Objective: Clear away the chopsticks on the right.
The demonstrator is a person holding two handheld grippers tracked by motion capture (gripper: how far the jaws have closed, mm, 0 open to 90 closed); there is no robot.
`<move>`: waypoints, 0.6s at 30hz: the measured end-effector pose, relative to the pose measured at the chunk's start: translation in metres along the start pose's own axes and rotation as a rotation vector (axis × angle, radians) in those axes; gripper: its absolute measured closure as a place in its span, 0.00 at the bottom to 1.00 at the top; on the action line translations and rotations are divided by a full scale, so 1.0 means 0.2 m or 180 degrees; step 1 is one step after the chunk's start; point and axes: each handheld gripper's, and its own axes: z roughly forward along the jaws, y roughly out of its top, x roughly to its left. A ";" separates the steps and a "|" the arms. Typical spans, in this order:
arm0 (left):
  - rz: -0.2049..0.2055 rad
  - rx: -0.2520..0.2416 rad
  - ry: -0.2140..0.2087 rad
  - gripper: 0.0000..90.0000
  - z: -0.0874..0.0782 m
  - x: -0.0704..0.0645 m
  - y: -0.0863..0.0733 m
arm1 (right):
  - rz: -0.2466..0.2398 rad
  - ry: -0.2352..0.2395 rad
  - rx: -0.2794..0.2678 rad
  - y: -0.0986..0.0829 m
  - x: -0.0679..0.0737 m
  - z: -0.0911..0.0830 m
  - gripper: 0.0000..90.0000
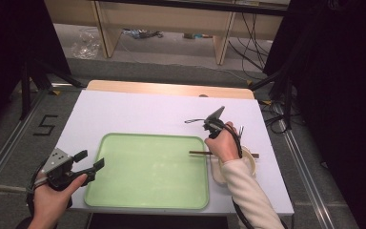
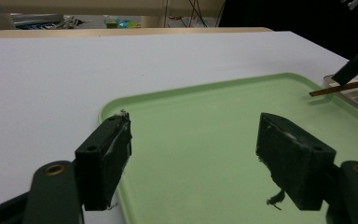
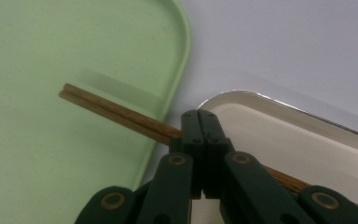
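Observation:
A pair of brown wooden chopsticks (image 3: 112,109) lies across a white dish (image 3: 307,140), one end sticking out over the right rim of the green tray (image 3: 51,163). My right gripper (image 3: 203,126) is shut, with its jaws pressed together and their tips right at the chopsticks, which pass crosswise behind them. In the high view a hand holds this gripper (image 1: 213,129) above the dish (image 1: 251,164) and chopsticks (image 1: 198,152). My left gripper (image 1: 91,160) stands open at the tray's (image 1: 147,135) left edge, with nothing between its jaws (image 2: 196,126).
The tray has nothing on it apart from the chopstick ends and rests on a white table top (image 1: 138,112) with a wooden strip along the back edge. Black stands and cables (image 1: 276,86) stand on the floor to the right.

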 end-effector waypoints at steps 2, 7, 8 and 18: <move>0.0000 -0.0002 -0.0001 0.29 0.00 0.00 0.00 | 0.0064 0.0004 0.0049 0.00 0.00 0.00 1.00; -0.0004 -0.0008 -0.0004 0.29 0.00 0.00 0.00 | 0.0078 0.0012 0.0057 0.00 0.00 0.00 1.00; -0.0006 -0.0007 -0.0007 0.29 0.00 0.00 0.00 | 0.0056 0.0010 0.0056 0.00 0.00 0.00 1.00; -0.0013 -0.0003 -0.0019 0.29 0.00 0.00 0.00 | 0.0060 -0.0003 0.0056 -0.01 0.00 0.00 1.00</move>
